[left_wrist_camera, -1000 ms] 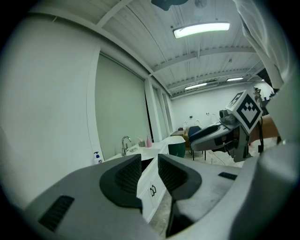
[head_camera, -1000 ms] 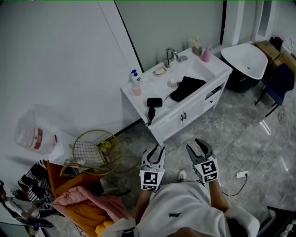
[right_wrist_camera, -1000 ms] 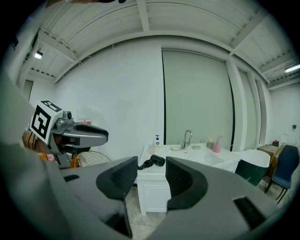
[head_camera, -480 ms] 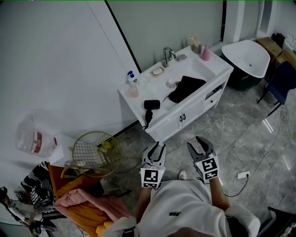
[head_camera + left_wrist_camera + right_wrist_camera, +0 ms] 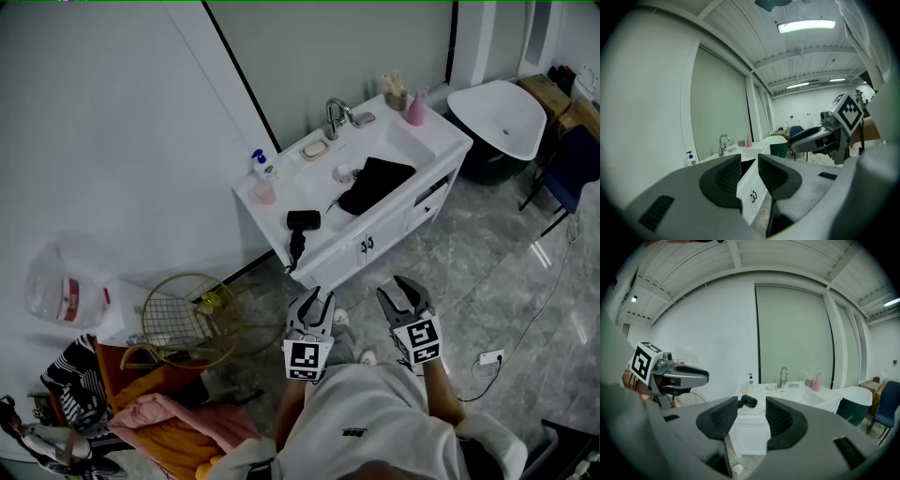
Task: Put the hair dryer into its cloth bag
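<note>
Hair dryer (image 5: 303,221): front edge of vanity table (image 5: 274,199), cord hanging over | cloth bag (image 5: 377,181): across basin, near dryer | left tongs (image 5: 313,300): nearly closed, empty | right tongs (image 5: 399,291): narrowly apart, empty | both well apart from dryer | risk: a nudge or snagged cord likely drops dryer to floor

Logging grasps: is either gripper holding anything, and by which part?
Nothing held. The left gripper and right gripper are empty; the hair dryer lies on the counter.

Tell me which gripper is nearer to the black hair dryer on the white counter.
Left. The left gripper is almost straight below the hair dryer in the head view; the right gripper is farther off to the right. Neither touches it.
</note>
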